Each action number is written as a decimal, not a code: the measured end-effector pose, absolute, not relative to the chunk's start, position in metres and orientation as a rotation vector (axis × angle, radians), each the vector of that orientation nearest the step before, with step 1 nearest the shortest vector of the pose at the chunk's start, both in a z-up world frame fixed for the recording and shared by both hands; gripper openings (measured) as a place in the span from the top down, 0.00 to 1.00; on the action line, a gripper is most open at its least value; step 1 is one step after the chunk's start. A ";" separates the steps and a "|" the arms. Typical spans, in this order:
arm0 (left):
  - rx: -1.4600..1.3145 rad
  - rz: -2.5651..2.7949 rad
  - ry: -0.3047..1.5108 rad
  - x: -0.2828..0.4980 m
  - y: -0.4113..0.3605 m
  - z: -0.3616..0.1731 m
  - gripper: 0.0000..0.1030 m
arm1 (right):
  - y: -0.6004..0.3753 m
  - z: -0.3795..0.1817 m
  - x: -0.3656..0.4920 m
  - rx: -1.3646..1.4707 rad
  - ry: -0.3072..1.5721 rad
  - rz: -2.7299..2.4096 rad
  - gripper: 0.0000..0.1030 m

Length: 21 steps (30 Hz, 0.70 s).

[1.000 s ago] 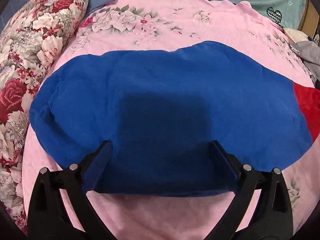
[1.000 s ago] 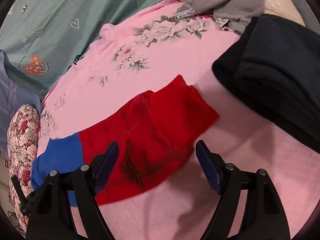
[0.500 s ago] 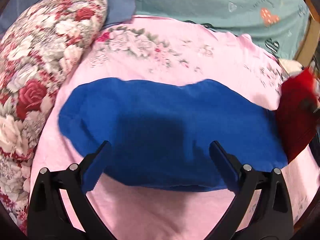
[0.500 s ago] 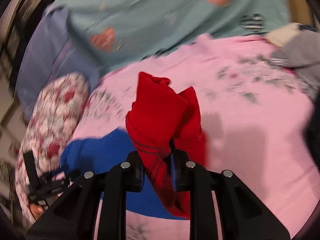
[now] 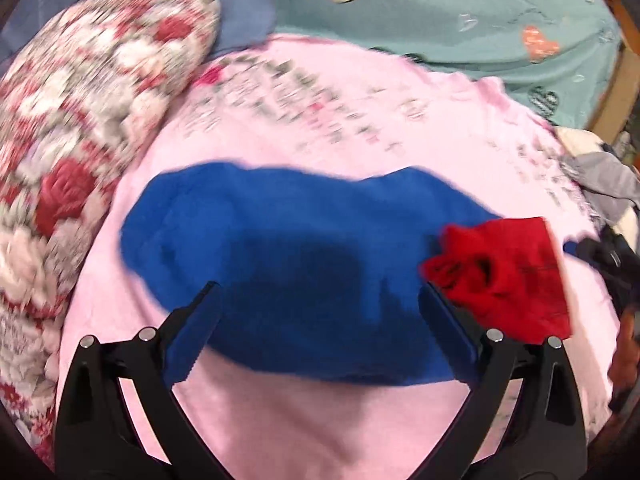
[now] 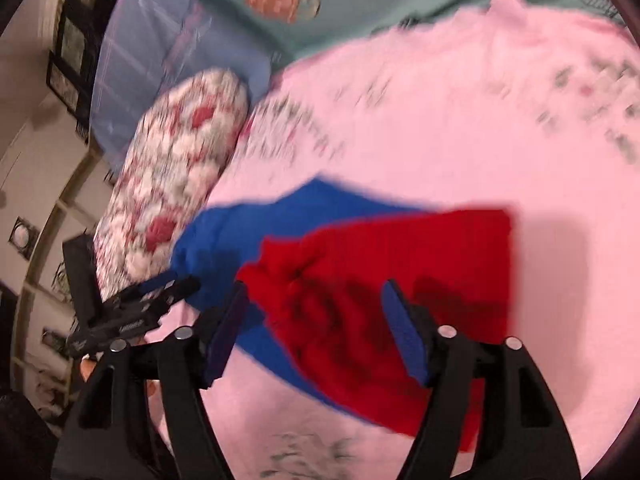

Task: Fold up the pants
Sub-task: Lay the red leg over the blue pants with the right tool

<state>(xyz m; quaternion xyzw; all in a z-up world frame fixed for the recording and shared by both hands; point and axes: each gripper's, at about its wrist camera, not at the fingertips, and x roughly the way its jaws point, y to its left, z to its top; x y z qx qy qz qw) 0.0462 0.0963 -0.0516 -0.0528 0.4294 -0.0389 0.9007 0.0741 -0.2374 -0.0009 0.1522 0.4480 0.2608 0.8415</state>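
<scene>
The pants are blue with a red end part and lie on a pink flowered blanket. The red part is folded back over the blue part, rumpled; it also shows in the right wrist view over the blue cloth. My left gripper is open and empty above the near edge of the blue cloth. My right gripper is open and empty just above the red part. The left gripper also shows in the right wrist view at the left.
A flowered red-and-white pillow lies at the left. A teal sheet with hearts lies behind the blanket. Grey and cream clothes are heaped at the right edge.
My right gripper carried the red end up and leftward over the blue part, then let it go and opened. My left gripper drew back a little, still open.
</scene>
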 end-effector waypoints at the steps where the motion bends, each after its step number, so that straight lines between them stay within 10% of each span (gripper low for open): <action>1: -0.103 -0.096 0.883 0.048 0.090 -0.048 0.04 | -0.251 0.003 0.076 0.329 0.921 0.520 0.59; 3: -0.105 -0.129 0.875 0.055 0.073 -0.041 0.04 | -0.275 0.001 0.085 0.366 0.920 0.474 0.92; 12: -0.021 -0.237 0.957 0.090 -0.003 -0.058 0.04 | -0.277 -0.070 0.118 0.343 1.032 0.353 0.98; 21: -0.038 -0.162 1.075 0.097 0.003 -0.097 0.02 | -0.266 -0.049 0.063 0.313 1.049 0.543 0.70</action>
